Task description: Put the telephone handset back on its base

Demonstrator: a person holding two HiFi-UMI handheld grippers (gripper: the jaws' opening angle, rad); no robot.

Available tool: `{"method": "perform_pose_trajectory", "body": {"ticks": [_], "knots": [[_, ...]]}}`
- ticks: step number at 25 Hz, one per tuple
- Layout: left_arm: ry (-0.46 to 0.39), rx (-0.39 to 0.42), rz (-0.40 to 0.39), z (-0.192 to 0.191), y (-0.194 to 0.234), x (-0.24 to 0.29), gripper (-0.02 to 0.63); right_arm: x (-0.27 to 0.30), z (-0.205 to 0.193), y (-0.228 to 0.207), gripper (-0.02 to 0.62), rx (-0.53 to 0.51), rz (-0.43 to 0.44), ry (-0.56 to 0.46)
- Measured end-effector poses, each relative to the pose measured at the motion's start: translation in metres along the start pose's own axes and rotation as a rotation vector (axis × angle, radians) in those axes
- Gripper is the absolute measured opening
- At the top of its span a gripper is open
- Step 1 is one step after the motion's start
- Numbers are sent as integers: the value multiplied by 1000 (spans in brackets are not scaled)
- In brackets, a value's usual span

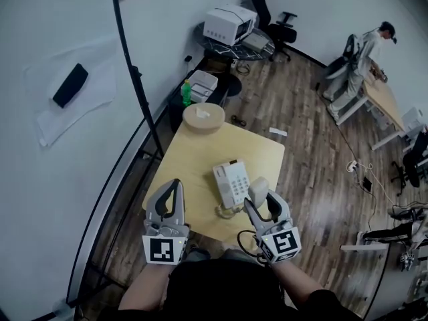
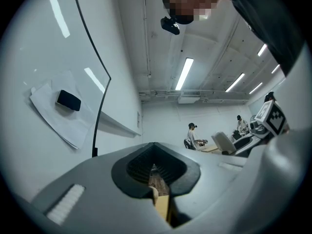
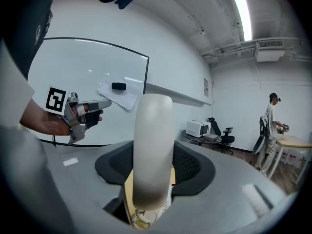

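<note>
Handset (image 1: 257, 188) half hidden in right tongs (image 1: 259, 199), just beside its base (image 1: 229, 182)

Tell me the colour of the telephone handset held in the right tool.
The handset is plain cream-white, with no pattern. It shows best in the right gripper view.

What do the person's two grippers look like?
Both the left tongs and right tongs are grey curved shells with black ribbed pads inside. Each carries a white cube printed with black square markers. The person wears a dark top.
</note>
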State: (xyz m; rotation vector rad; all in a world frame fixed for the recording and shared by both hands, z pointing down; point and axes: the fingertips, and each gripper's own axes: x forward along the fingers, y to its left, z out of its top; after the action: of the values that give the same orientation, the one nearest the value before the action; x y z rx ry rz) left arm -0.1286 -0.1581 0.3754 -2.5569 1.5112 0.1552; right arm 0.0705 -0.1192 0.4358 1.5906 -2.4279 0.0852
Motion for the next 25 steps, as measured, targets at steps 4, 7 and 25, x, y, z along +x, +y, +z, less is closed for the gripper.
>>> {"method": "perform_pose_trajectory", "body": {"ticks": [4, 7, 25], "knots": [[21, 10, 10, -12, -1, 9, 0, 28, -9, -9, 230, -15, 28, 32], [50, -5, 37, -17, -5, 12, 0, 47, -23, -14, 230, -14, 72, 62], [118, 2, 112, -59, -10, 12, 0, 179, -159, -31, 230, 46, 114, 340]]}}
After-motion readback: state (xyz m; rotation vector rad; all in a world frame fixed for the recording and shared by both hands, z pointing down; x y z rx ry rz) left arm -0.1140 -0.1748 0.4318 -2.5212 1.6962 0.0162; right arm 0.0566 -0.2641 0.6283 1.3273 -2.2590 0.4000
